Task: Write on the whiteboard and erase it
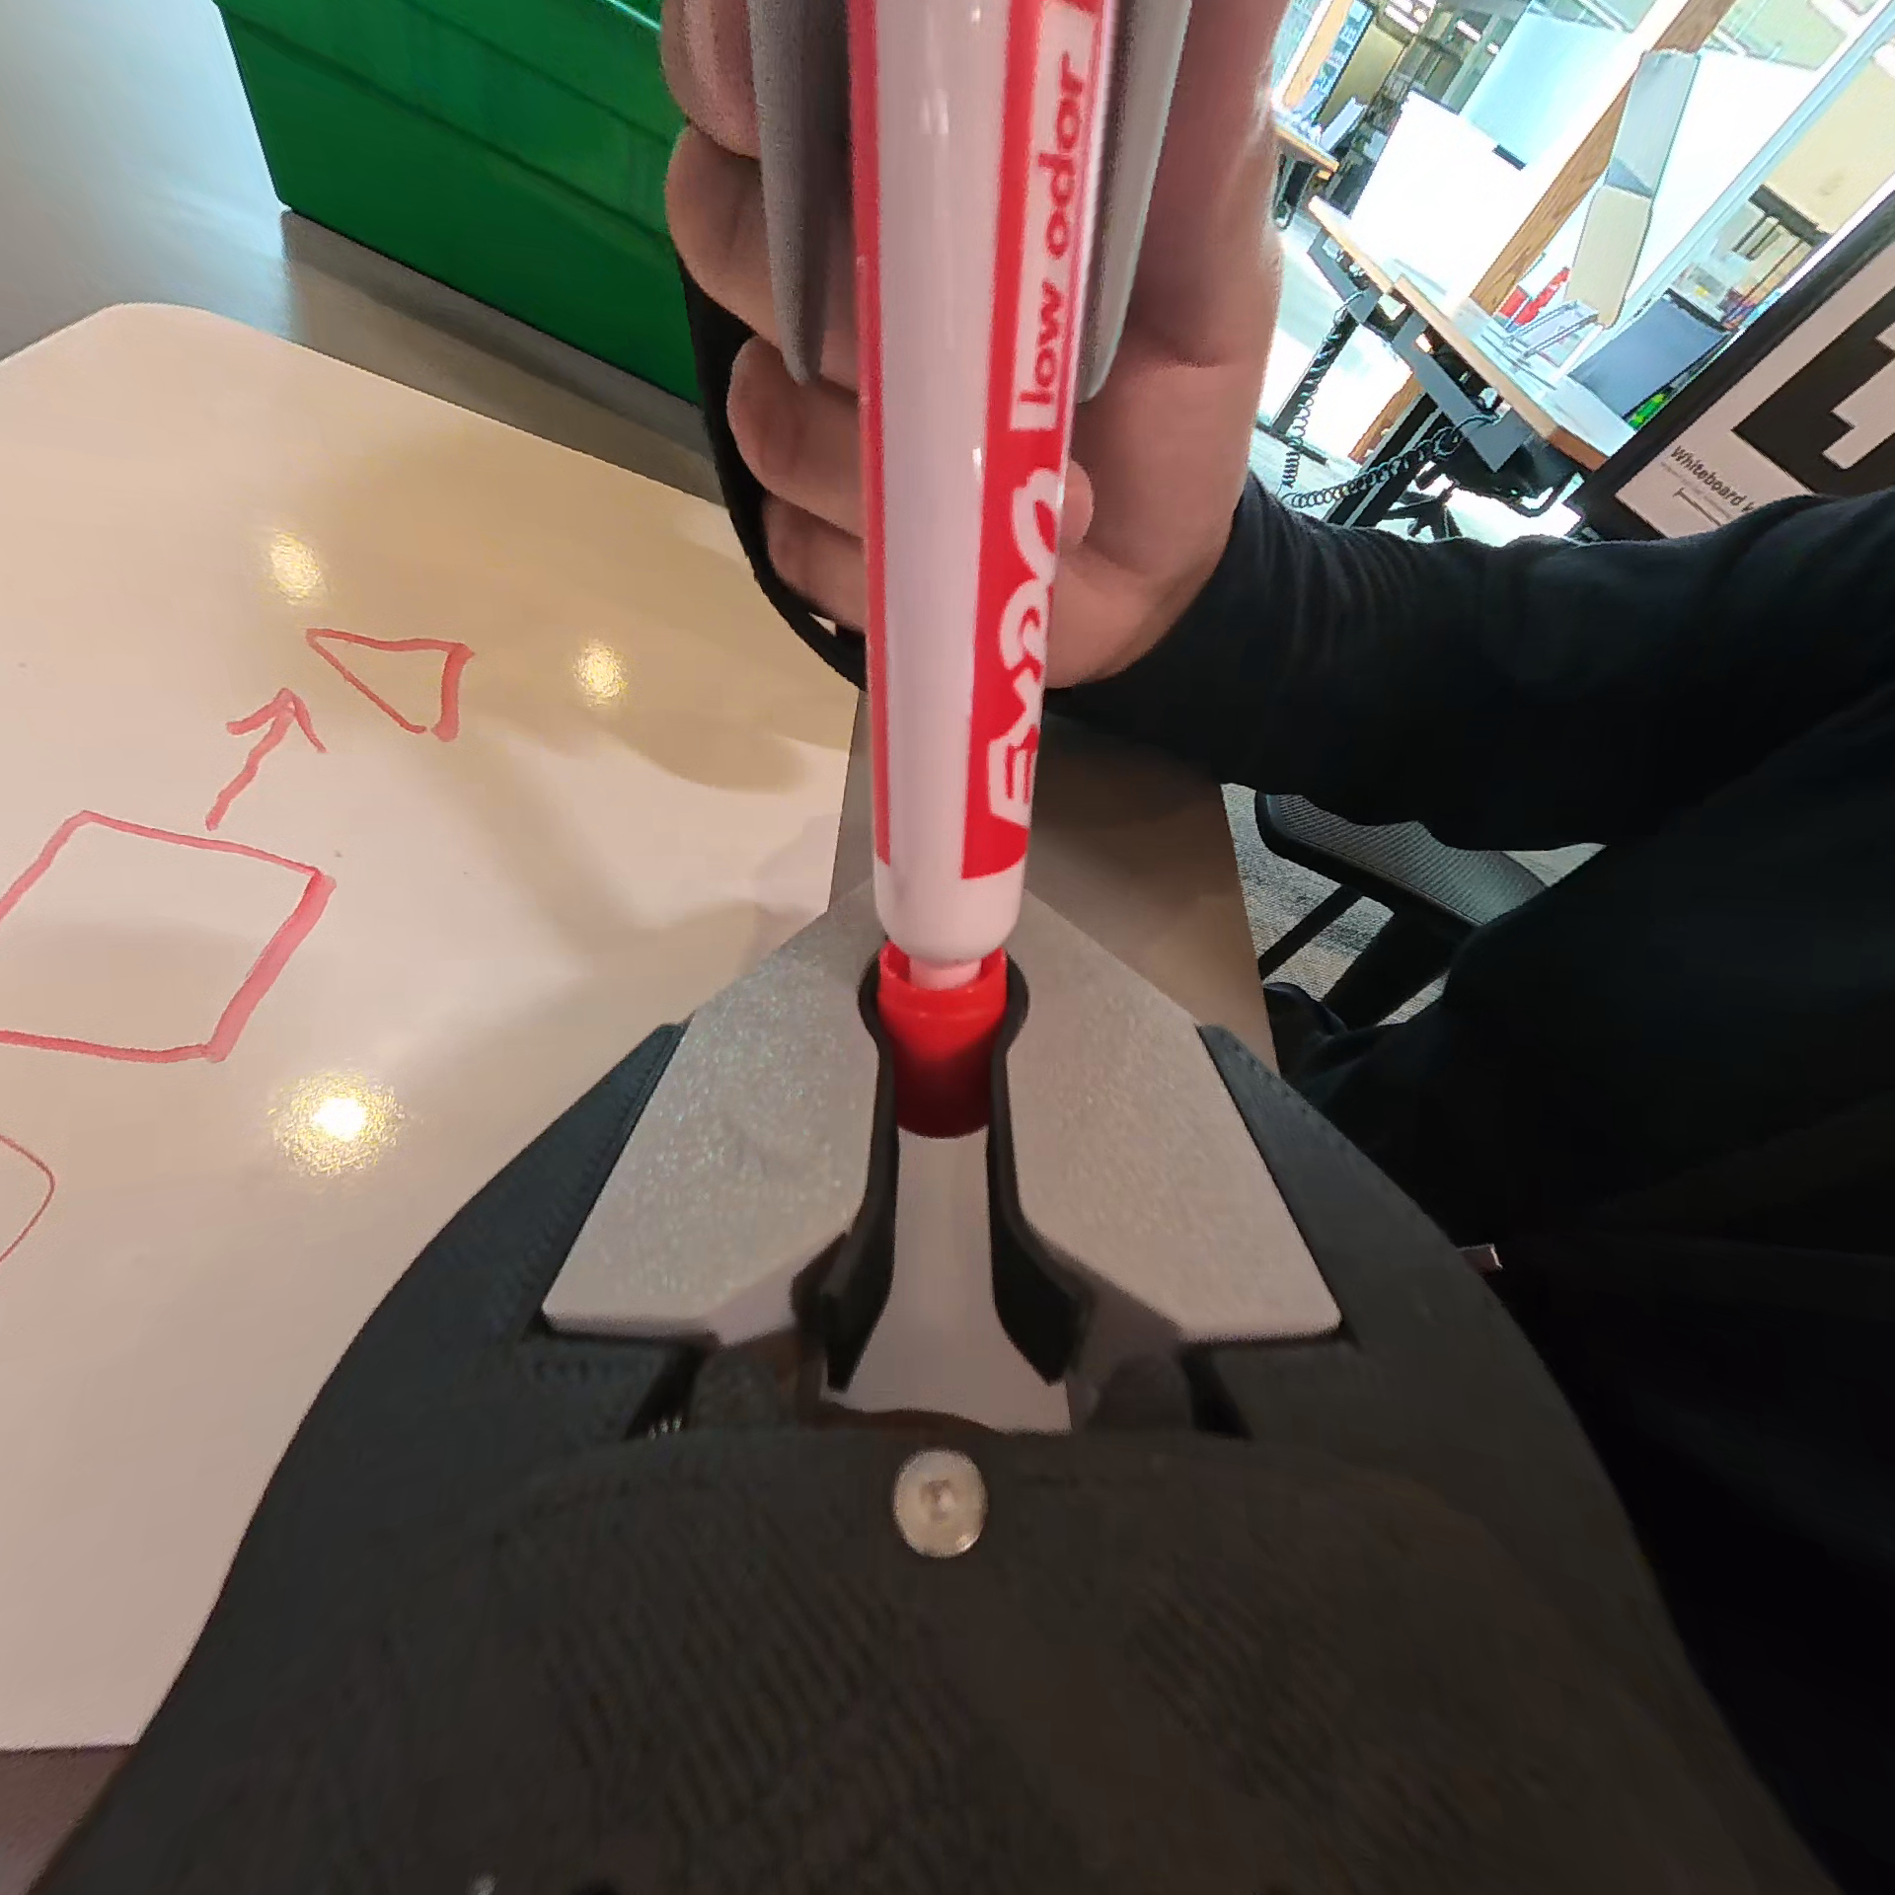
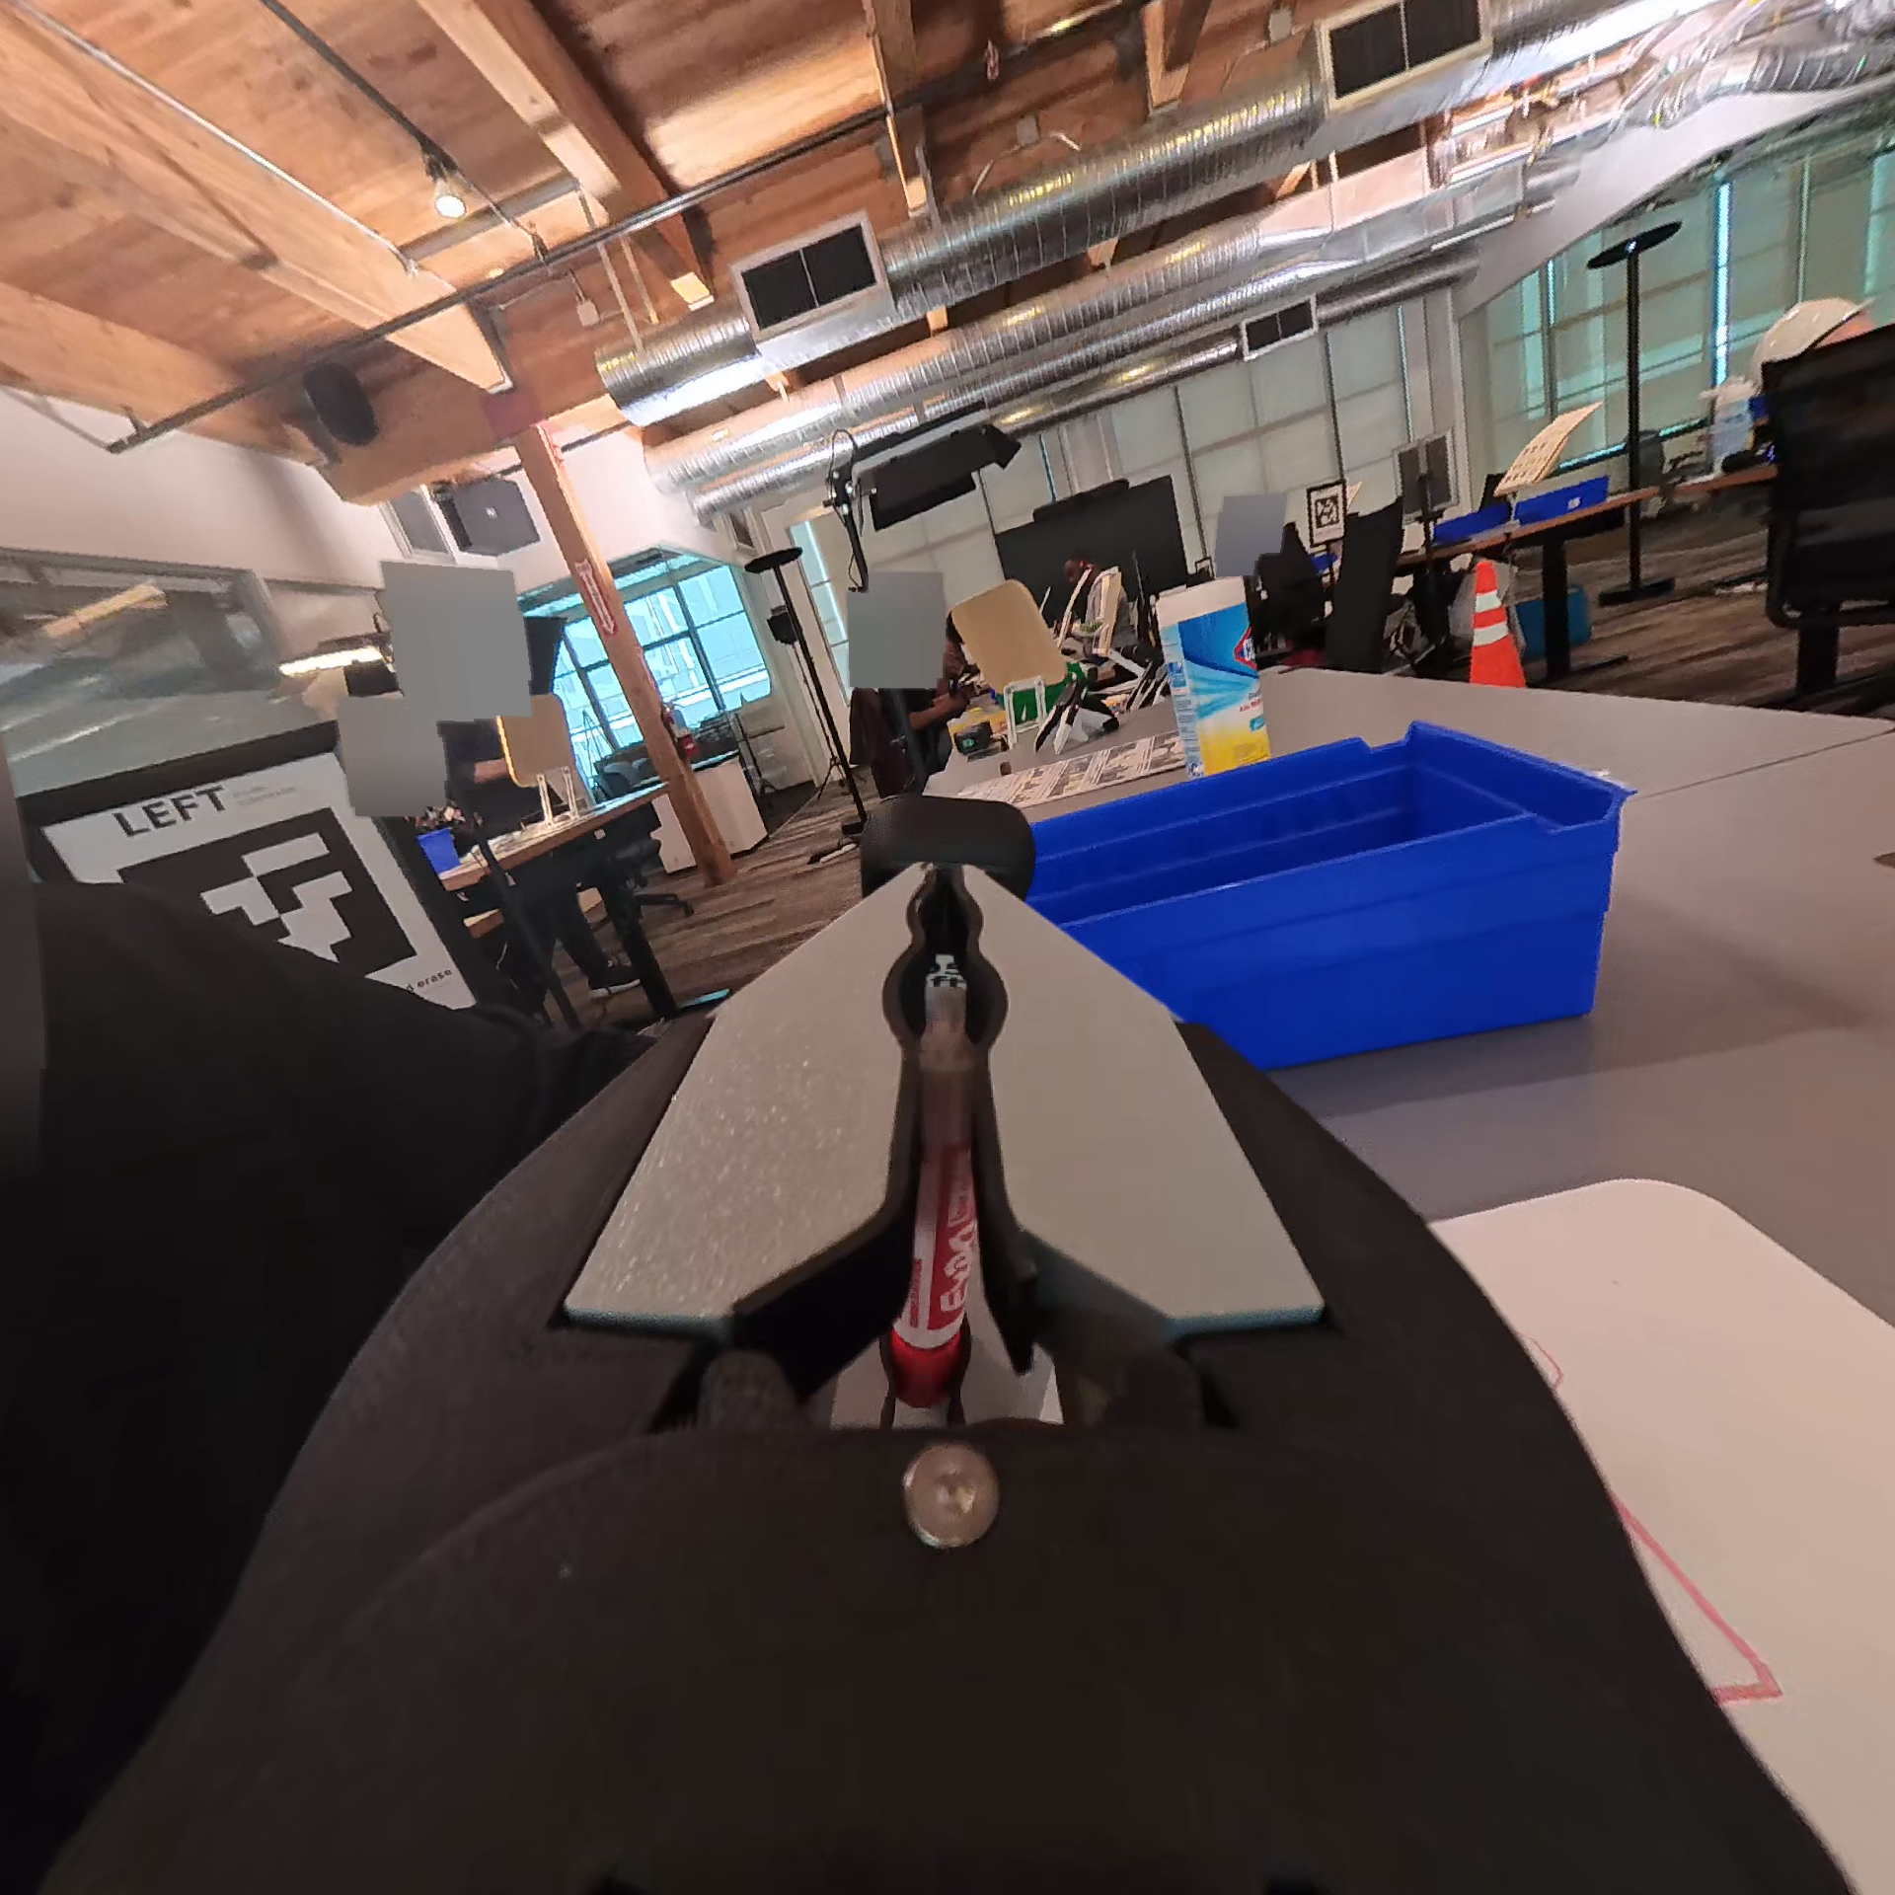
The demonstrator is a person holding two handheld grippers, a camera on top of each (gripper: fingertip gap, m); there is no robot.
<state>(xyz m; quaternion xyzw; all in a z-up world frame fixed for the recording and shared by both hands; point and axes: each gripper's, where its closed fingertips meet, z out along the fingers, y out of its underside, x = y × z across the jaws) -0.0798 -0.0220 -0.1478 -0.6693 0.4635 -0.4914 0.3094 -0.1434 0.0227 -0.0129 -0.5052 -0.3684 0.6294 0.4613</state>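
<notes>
A white marker with a red label (image 1: 943, 461) stands upright between my two grippers. My left gripper (image 1: 943, 984) is shut on its red cap (image 1: 941, 1056), with the barrel's end seated in the cap. My right gripper (image 2: 945, 902) is shut on the marker's barrel (image 2: 938, 1261). In the left wrist view its grey fingers (image 1: 800, 205) clamp the barrel from above, and a hand (image 1: 1148, 492) holds that gripper. The whiteboard (image 1: 461, 1179) lies flat to the left with a red square, arrow and triangle (image 1: 400, 677) drawn on it. Its corner shows in the right wrist view (image 2: 1692, 1436).
A green bin (image 1: 461, 154) stands behind the whiteboard. A blue bin (image 2: 1333, 902) and a wipes canister (image 2: 1215, 677) sit on the grey table (image 2: 1743, 974). A dark sleeve (image 1: 1538, 667) crosses on the right. The table edge (image 1: 1241, 923) and a chair lie beyond the marker. The left gripper's tips are roughly 15 cm from the right gripper's.
</notes>
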